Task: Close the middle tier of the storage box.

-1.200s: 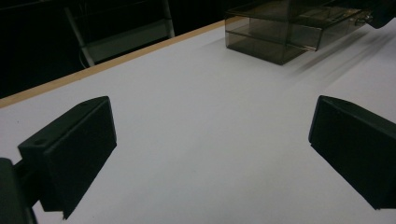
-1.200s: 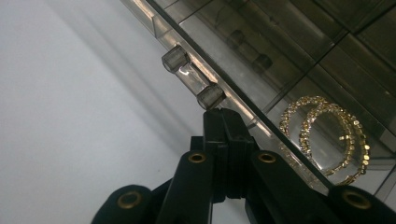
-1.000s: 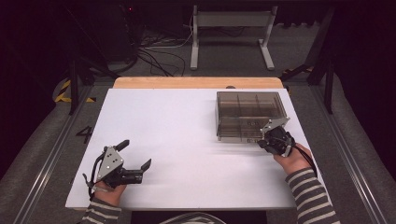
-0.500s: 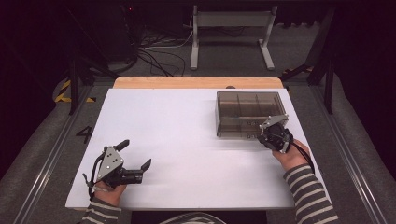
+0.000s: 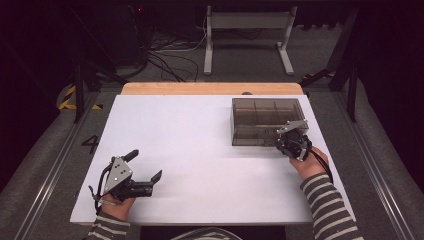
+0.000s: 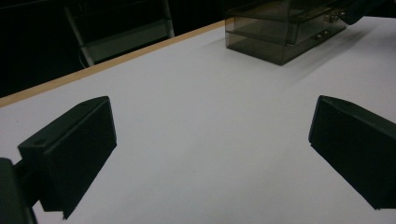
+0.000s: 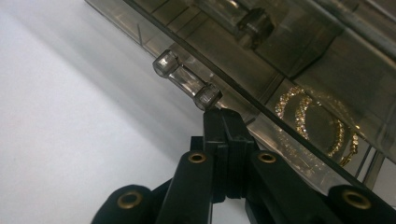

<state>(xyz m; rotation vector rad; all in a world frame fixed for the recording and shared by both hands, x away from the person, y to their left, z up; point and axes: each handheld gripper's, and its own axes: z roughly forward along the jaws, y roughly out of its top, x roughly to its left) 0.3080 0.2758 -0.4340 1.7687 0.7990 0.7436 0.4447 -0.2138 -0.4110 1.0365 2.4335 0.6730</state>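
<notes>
R gripper (image 7: 223, 116) sits at the front face of the smoky clear box (image 5: 267, 120), jaws pressed together w/ nothing between them, tips just under a small clear handle (image 7: 187, 80) on the box front, touching or nearly so; can't tell which. L gripper (image 5: 146, 168) is well away on the near-left of the white table (image 5: 200, 150), jaws wide apart, holding nothing, aimed across bare tabletop toward the box.

The box stands on the far-right part of the table, near the back edge, w/ dividers inside. Through its wall, in the R gripper view, gold sparkly hoops (image 7: 317, 121) lie in one compartment, prob. earrings or bracelets.

Progress, as I judge it: early. The front looks like a drawer or hinged flap w/ that handle, and it appears closed; the tips are placed to hook or nudge it but haven't got hold. Opening it, then whatever follows w/ the jewellery, is left.

Hard to make out: whether the box is one tier or two, how the front opens, what else the other compartments hold. R gripper's tips are hidden by its own body in the high view.
</notes>
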